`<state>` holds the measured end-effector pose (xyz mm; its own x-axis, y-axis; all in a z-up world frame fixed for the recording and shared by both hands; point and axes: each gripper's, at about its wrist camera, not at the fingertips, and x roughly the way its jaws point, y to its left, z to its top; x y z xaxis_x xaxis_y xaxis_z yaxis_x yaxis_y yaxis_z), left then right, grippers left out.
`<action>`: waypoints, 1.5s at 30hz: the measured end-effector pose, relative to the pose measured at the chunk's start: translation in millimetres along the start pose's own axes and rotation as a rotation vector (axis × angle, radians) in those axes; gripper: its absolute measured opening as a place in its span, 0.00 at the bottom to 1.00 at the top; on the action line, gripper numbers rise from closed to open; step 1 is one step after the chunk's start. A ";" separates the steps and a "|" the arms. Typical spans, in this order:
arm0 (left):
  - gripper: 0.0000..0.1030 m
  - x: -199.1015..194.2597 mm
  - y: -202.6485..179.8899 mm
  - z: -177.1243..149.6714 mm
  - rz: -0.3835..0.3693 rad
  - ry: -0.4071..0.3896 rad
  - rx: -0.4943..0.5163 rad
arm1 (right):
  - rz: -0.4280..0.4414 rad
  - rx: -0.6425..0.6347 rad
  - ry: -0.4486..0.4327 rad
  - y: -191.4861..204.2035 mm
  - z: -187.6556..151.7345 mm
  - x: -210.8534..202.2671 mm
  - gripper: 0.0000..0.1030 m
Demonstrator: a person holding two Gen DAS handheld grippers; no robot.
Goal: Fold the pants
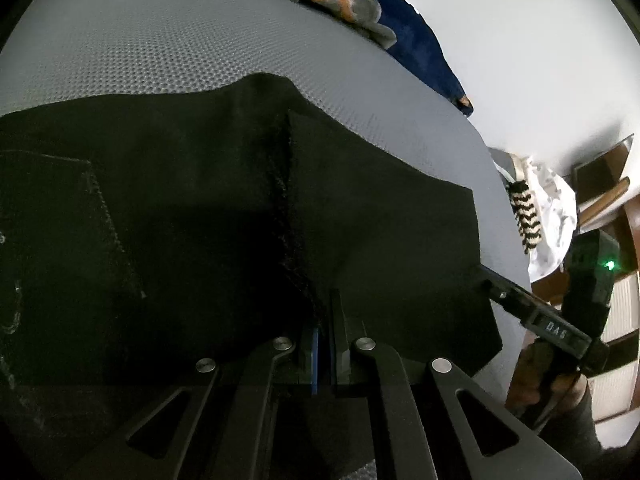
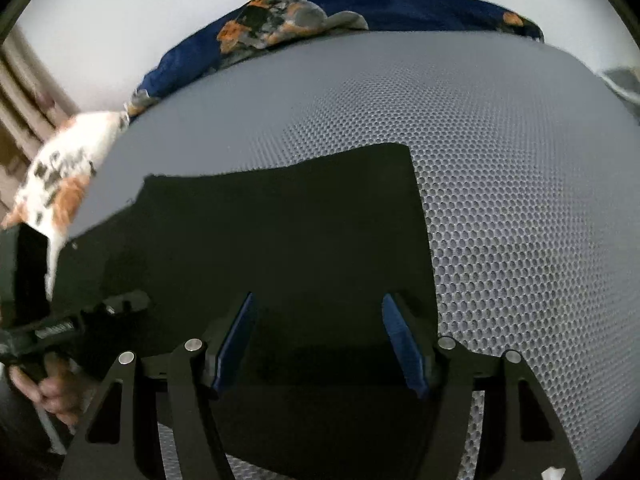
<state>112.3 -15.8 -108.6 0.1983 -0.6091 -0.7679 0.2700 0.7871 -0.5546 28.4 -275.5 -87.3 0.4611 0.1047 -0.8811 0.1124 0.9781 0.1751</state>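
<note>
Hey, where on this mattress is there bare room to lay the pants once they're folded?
Bare honeycomb mat lies to the right of the black pants and beyond them, up to the blue floral blanket at the far edge. It is crowded at the near edge, where both grippers sit over the pants.

Black tongs, blue pads, silver rivets, dark sleeve.

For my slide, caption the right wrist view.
Open right tool poised over black pants on a grey mesh mattress.

Matt black cloth pants on dimpled mesh mattress
</note>
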 end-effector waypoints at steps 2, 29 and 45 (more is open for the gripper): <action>0.06 -0.2 -3.7 0.3 0.023 0.004 0.029 | -0.025 -0.031 0.004 4.6 -0.2 2.0 0.64; 0.23 -24.2 -25.0 -41.9 0.251 -0.036 0.220 | -0.129 -0.144 0.032 30.8 -7.4 18.8 0.90; 0.37 -36.3 -20.9 -46.3 0.298 -0.069 0.191 | -0.159 -0.188 0.029 43.3 37.1 36.6 0.88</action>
<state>55.9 -5.7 -84.0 0.3557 -0.3663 -0.8598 0.3610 0.9024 -0.2351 82.7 -236.0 -95.8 0.4250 -0.0507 -0.9038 0.0143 0.9987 -0.0493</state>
